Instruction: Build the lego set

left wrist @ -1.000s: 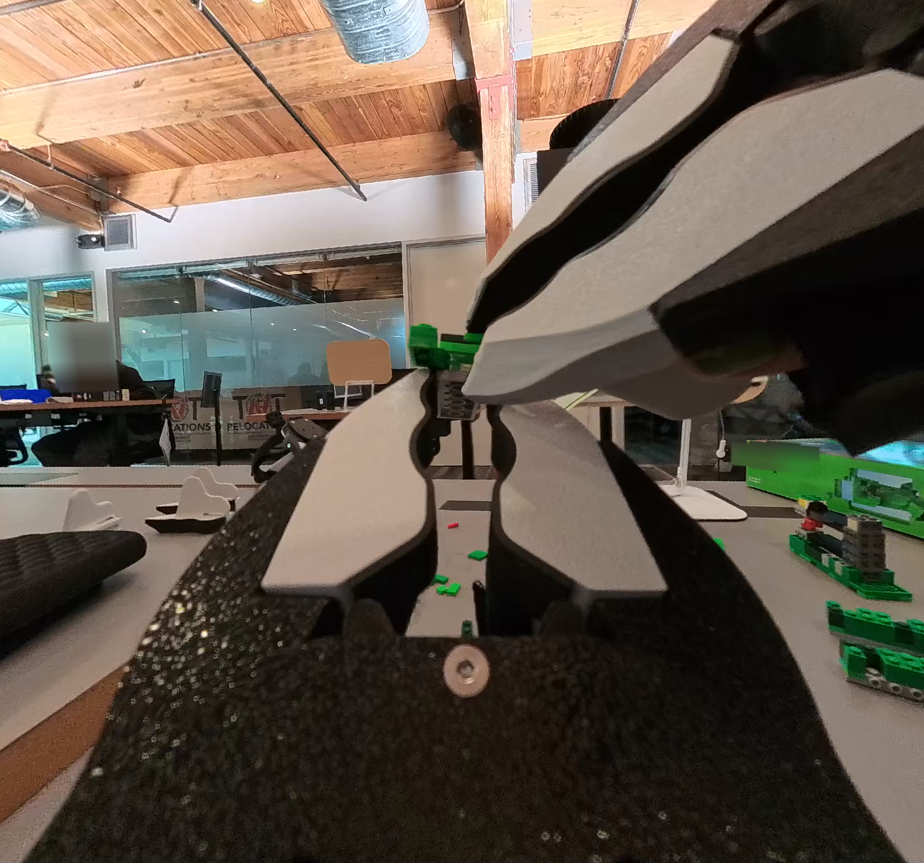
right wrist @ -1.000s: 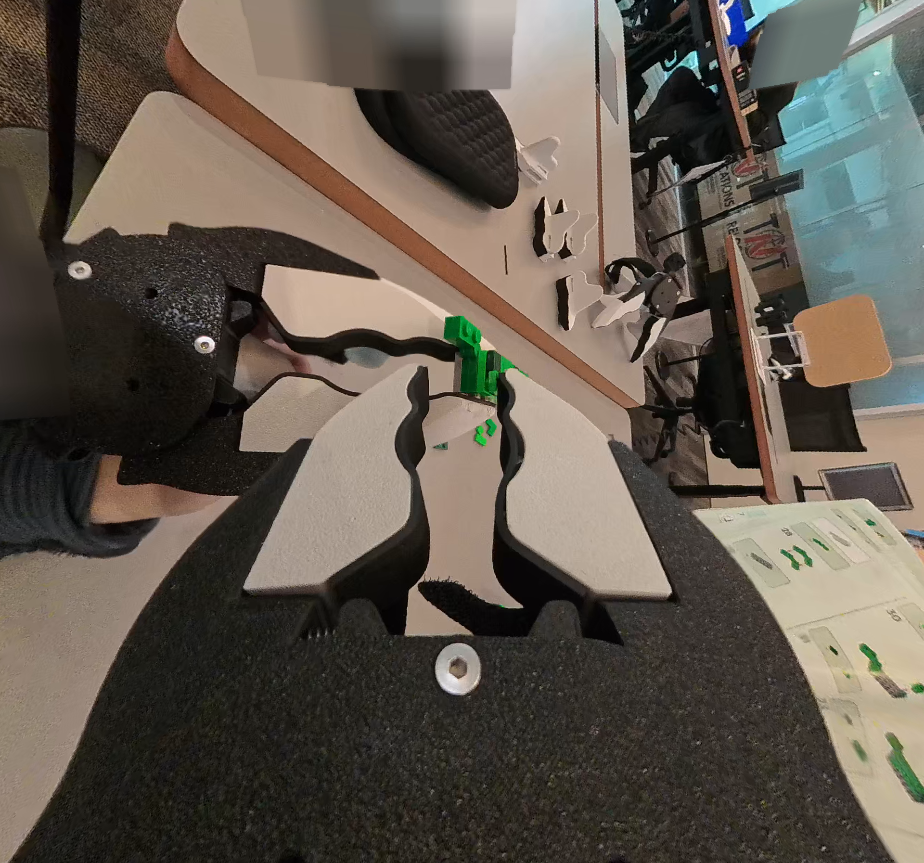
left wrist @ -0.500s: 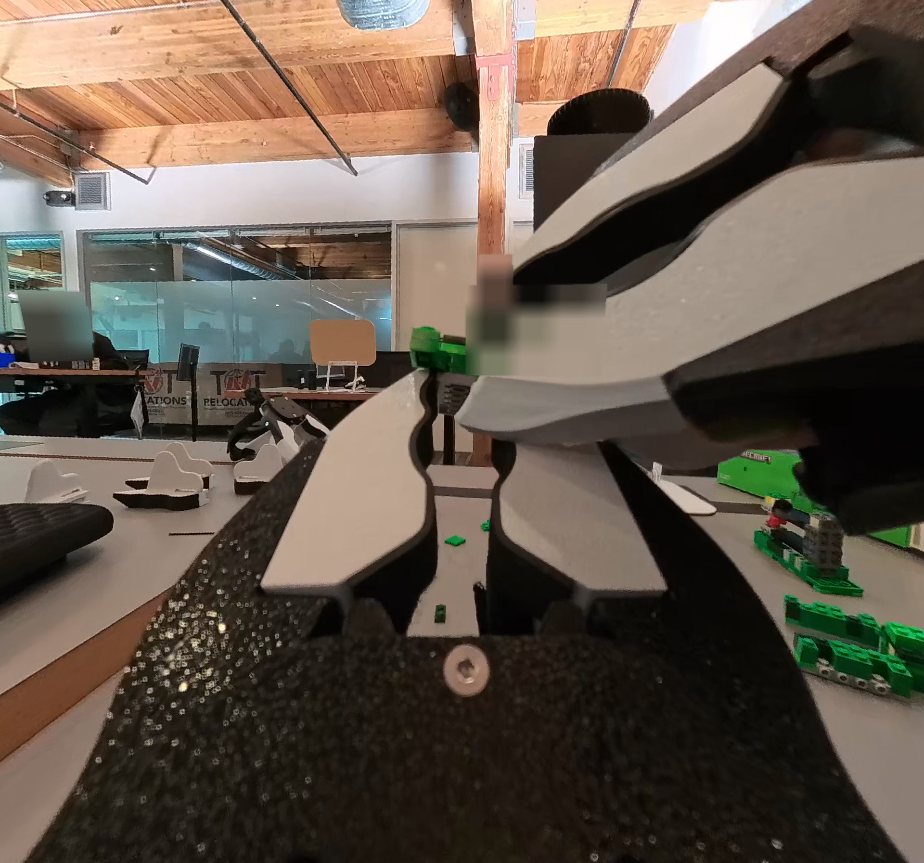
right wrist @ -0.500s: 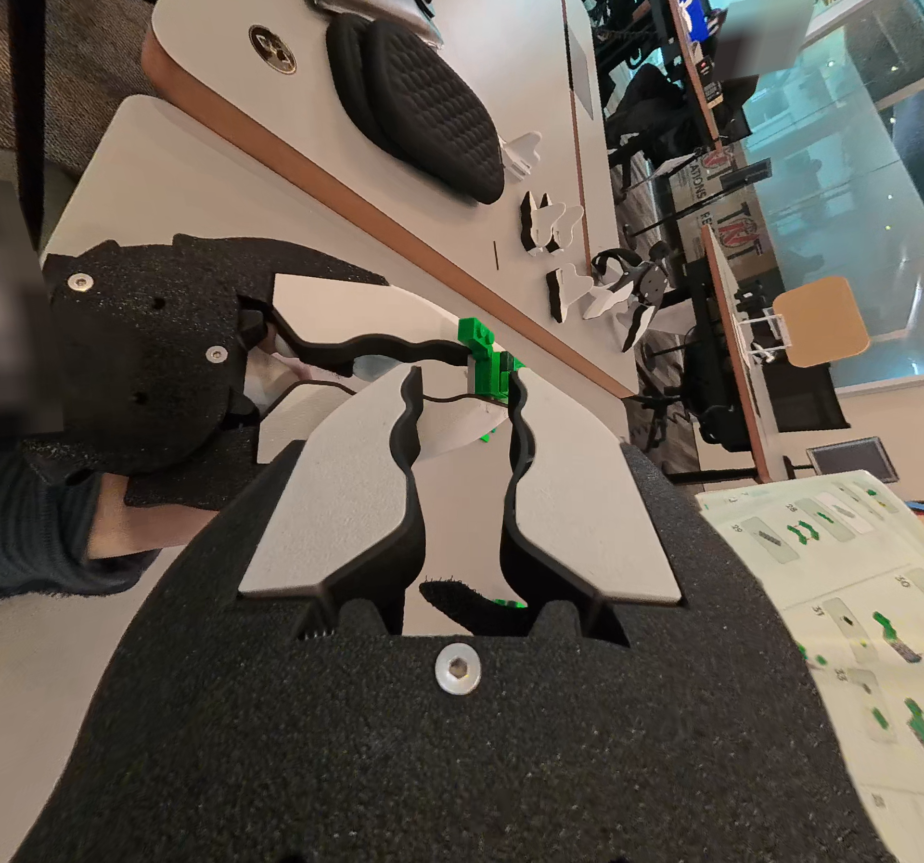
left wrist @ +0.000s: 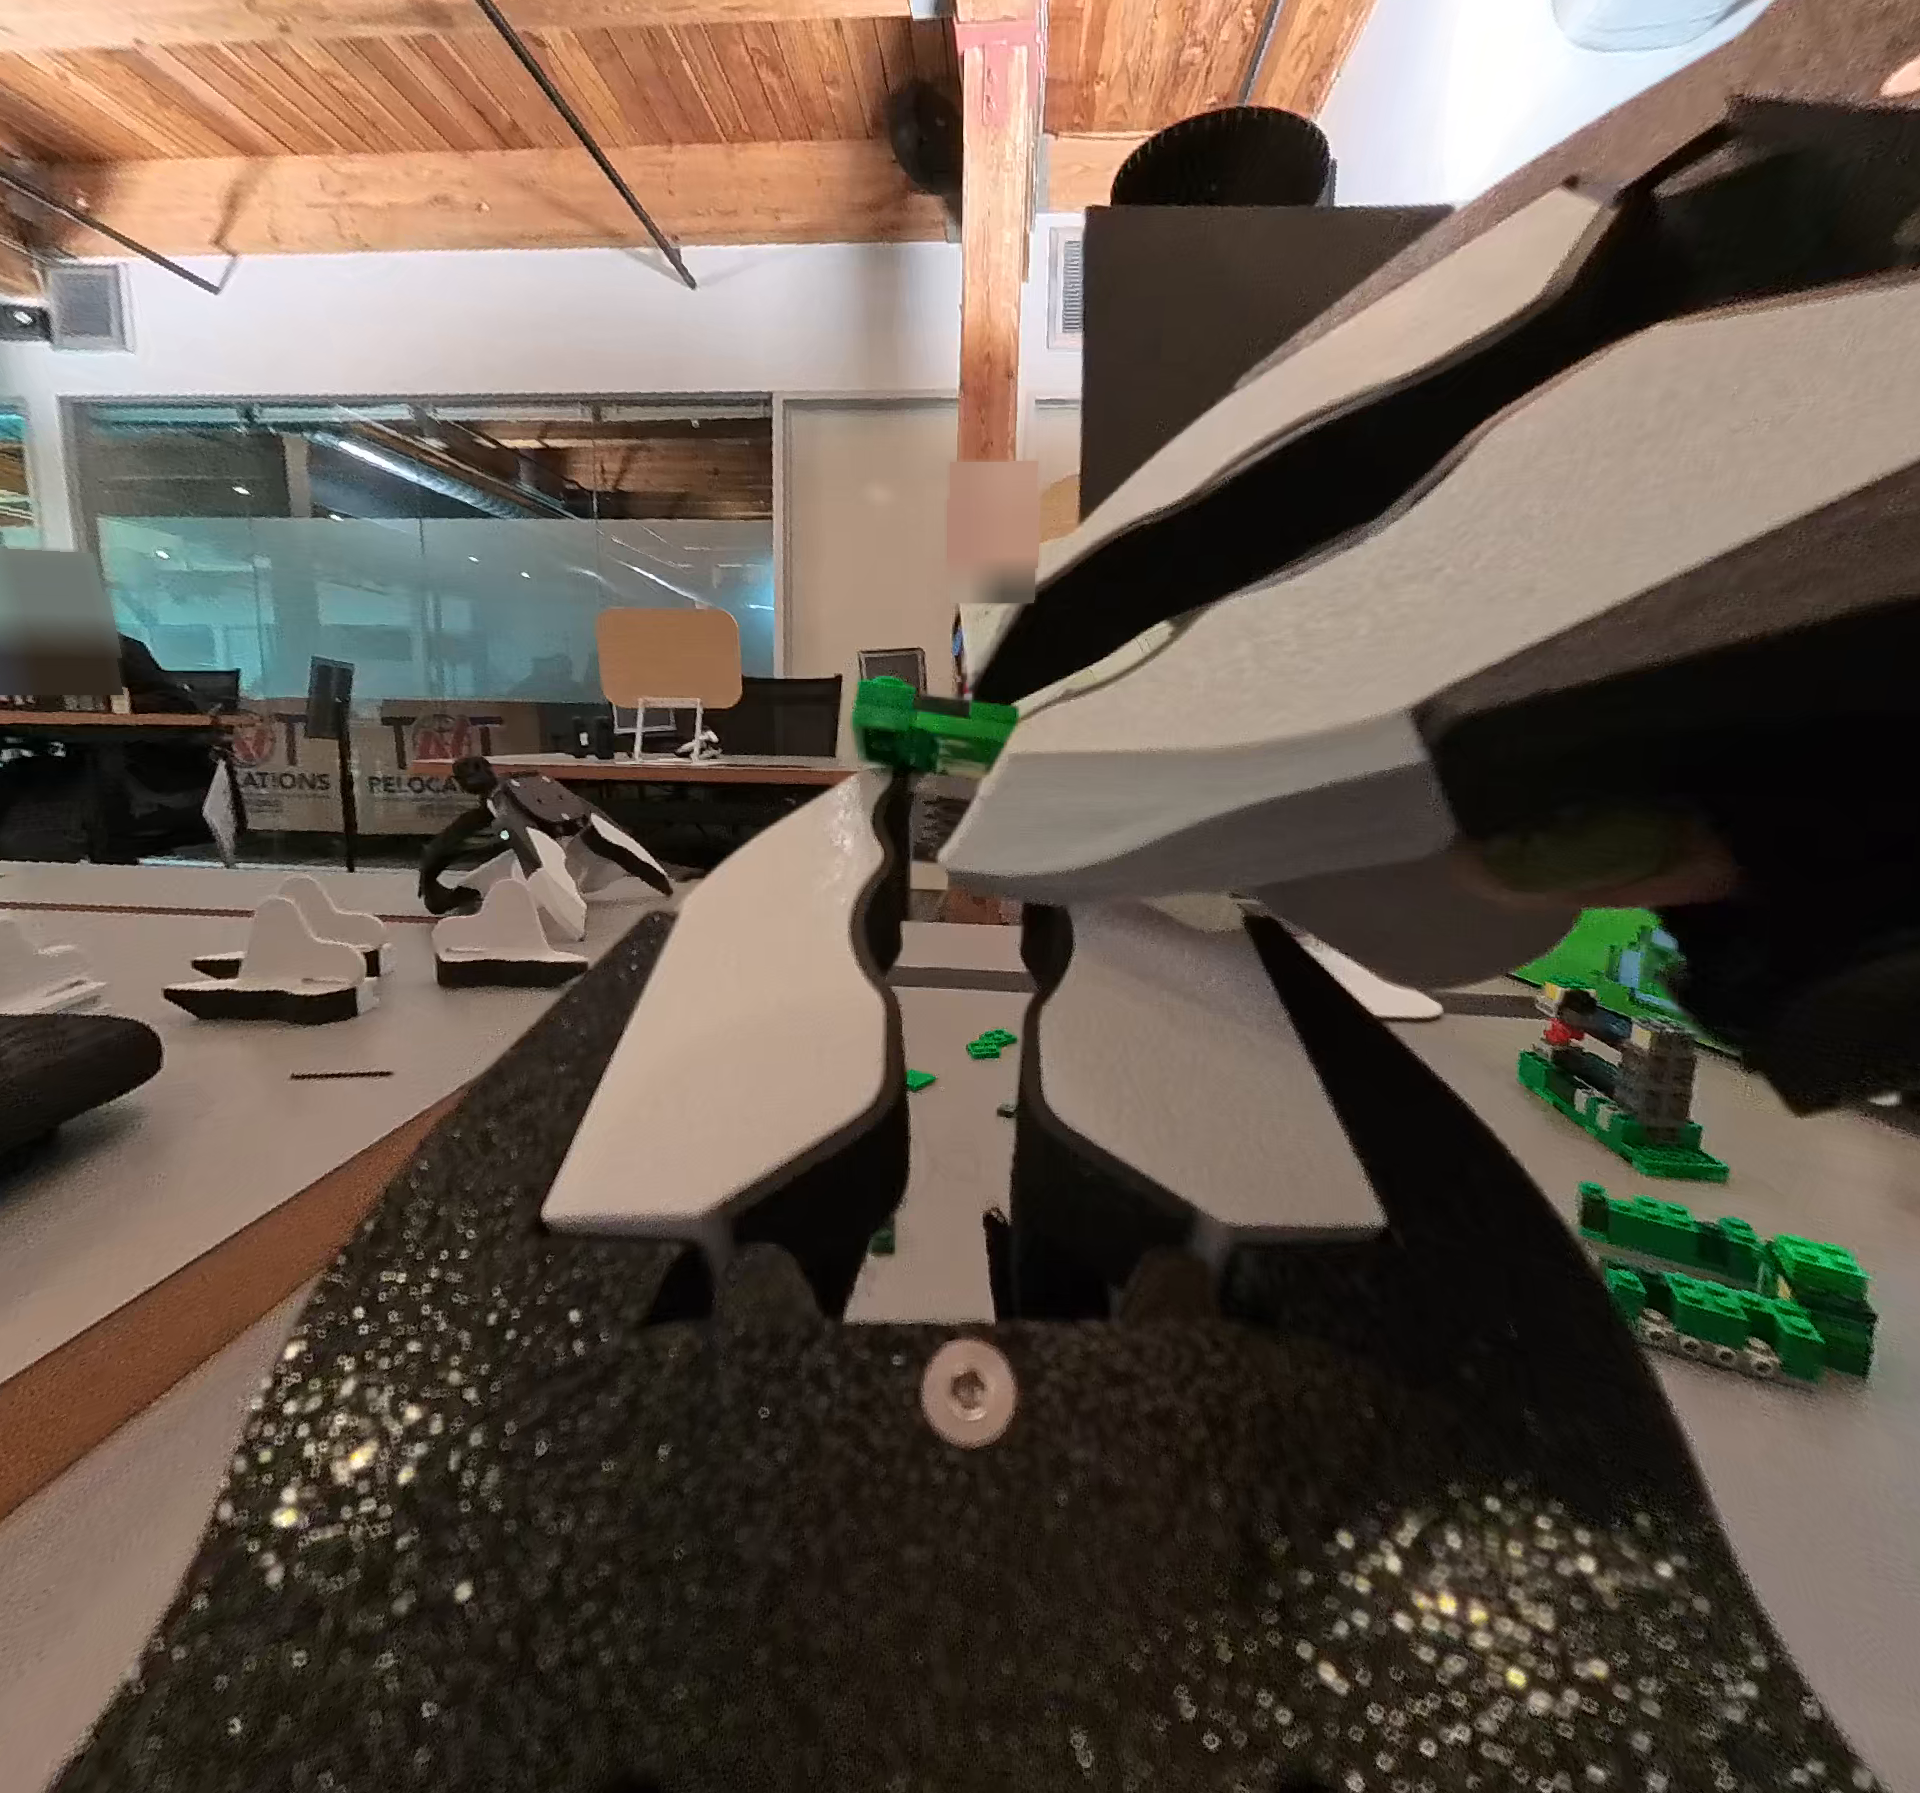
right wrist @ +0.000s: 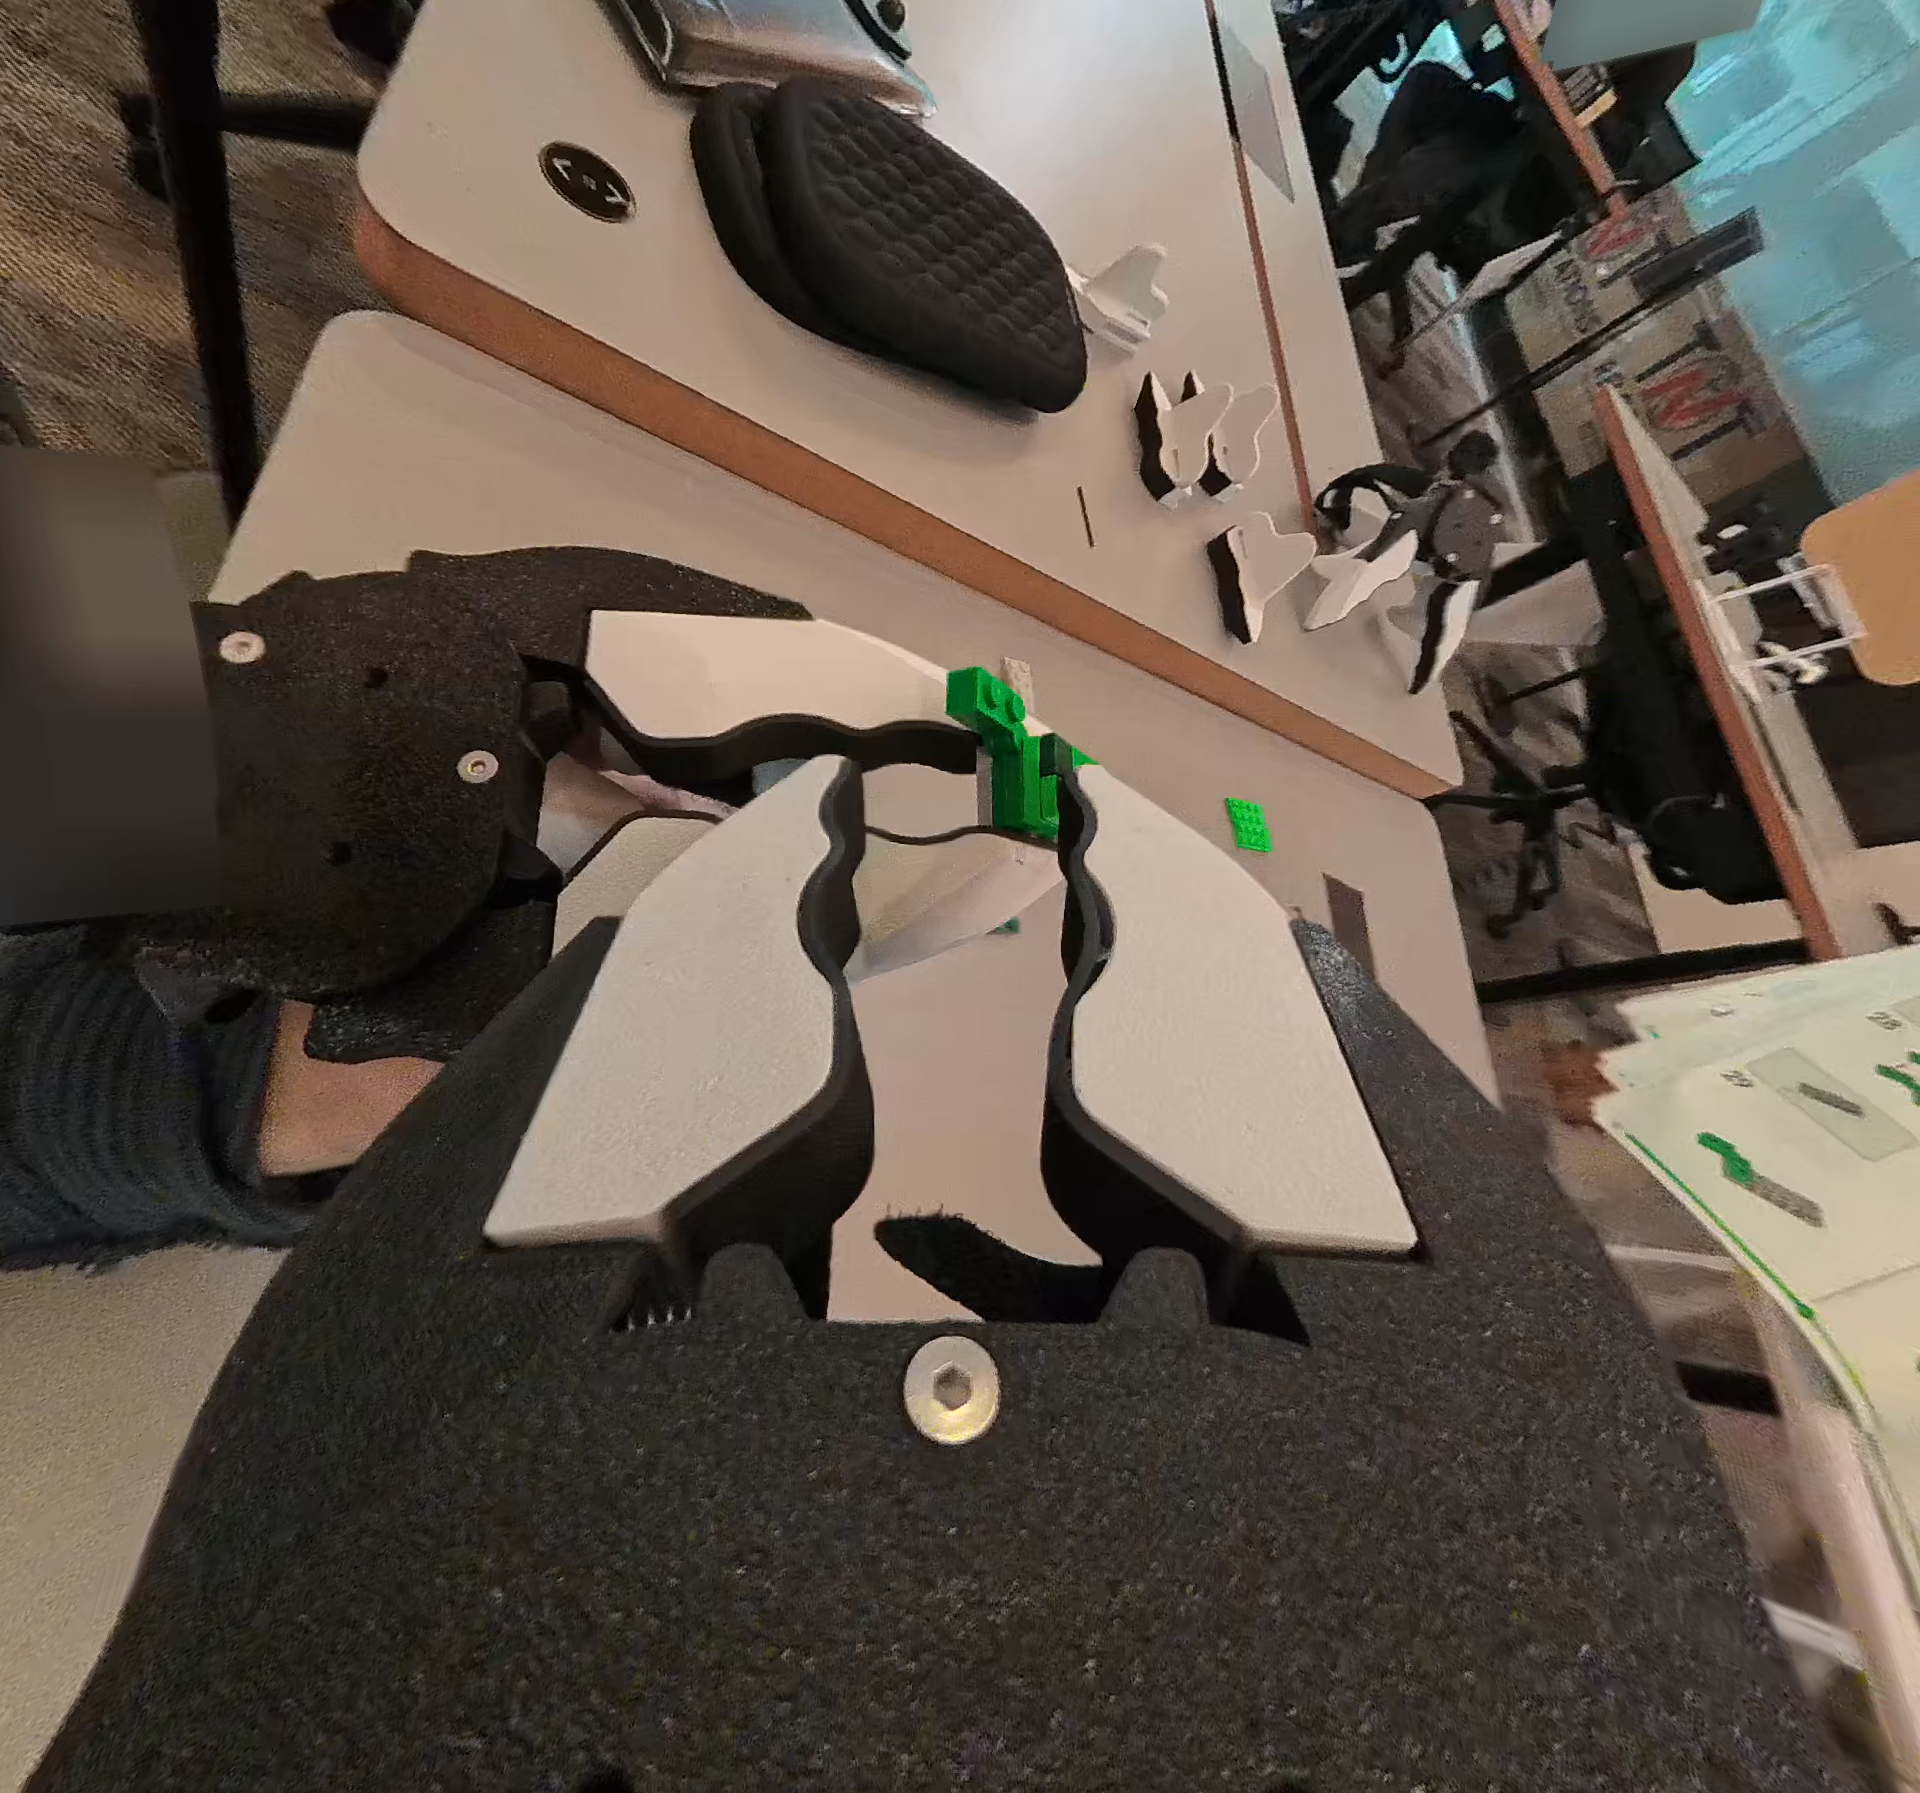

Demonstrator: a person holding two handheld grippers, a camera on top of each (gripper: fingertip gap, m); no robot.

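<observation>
green lego piece (left wrist: 928, 731) now higher, stepped

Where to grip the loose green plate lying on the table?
Pinch two opposite side edges of the green plate, coming straight down from above. It lies flat and thin on the table, so only its edges offer opposing faces.

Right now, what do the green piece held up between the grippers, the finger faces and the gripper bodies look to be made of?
Green piece: hard moulded plastic, glossy, with studs and crisp edges.
Finger faces: smooth matte light-grey sheet over a black wavy-edged core, likely printed or cut plastic; cannot confirm.
Gripper body: black, grainy, speckled finish that glints in the left wrist view; looks like textured printed plastic or a coating, not bare metal. Its screw is shiny metal.
</observation>
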